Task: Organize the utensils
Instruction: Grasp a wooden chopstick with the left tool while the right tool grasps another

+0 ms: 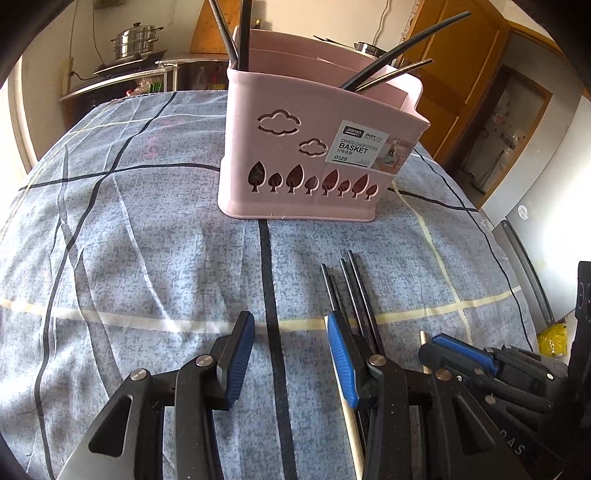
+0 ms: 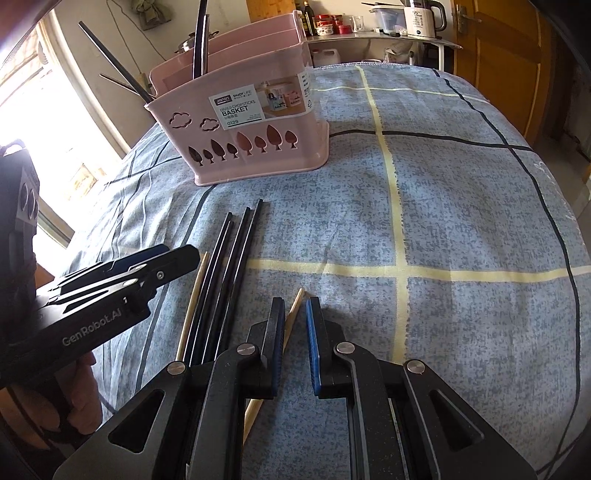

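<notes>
A pink chopstick basket stands on the blue checked cloth and holds several dark and metal utensils. Several black chopsticks lie side by side on the cloth in front of it, with two wooden chopsticks beside them. My left gripper is open, low over the cloth just left of the black chopsticks. My right gripper is open, its jaws astride the right wooden chopstick; it also shows in the left wrist view. The left gripper shows in the right wrist view.
The cloth-covered table stretches right and back. A steel pot sits on a stove behind on the left. A shelf with a kettle and jars stands behind. Wooden doors are at the right.
</notes>
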